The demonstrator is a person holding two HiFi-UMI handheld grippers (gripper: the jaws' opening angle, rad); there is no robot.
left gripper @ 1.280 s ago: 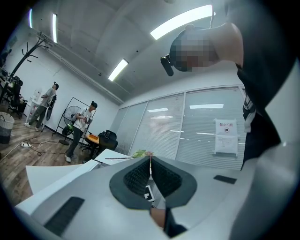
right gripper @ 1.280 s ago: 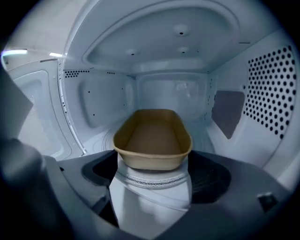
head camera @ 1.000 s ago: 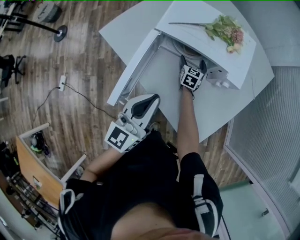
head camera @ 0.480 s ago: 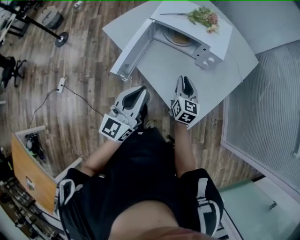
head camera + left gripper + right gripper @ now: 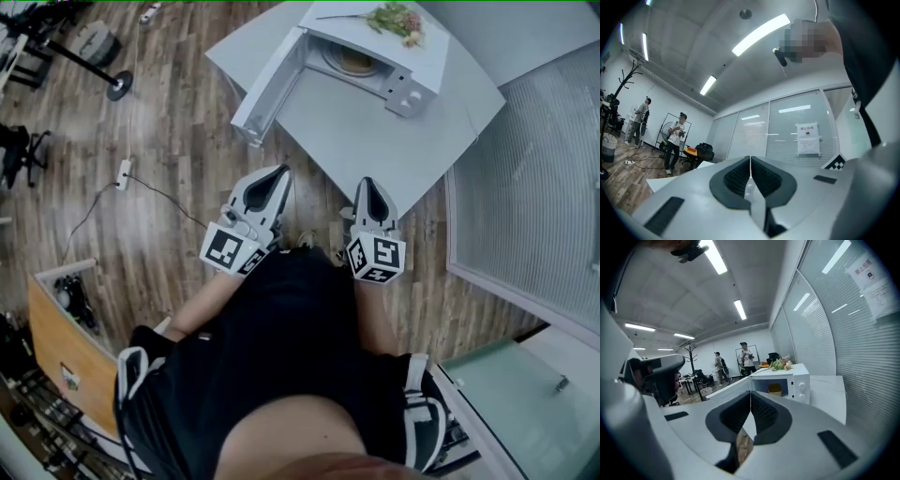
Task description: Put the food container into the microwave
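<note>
The white microwave [image 5: 403, 70] stands on the white table [image 5: 375, 131], its door [image 5: 265, 92] swung open to the left. Inside it sits the yellowish food container [image 5: 354, 62], also seen through the opening in the right gripper view as a small yellow tub [image 5: 774, 389] in the microwave [image 5: 799, 380]. My left gripper [image 5: 280, 172] and right gripper [image 5: 367, 185] are both held close to my body, off the table's near edge. Each is shut with nothing in it. The left gripper [image 5: 750, 161] points up at the ceiling. The right gripper [image 5: 750, 397] points at the microwave.
A bunch of flowers [image 5: 396, 17] lies on the microwave's top. A power strip with cable [image 5: 123, 171] lies on the wood floor at left, near a wooden cabinet [image 5: 56, 328]. A glass partition [image 5: 534, 187] runs along the right. People [image 5: 746, 359] stand far back.
My right gripper has drawn back out of the microwave to my body, leaving the container inside. I have moved away from the table. The left gripper stayed near my body.
</note>
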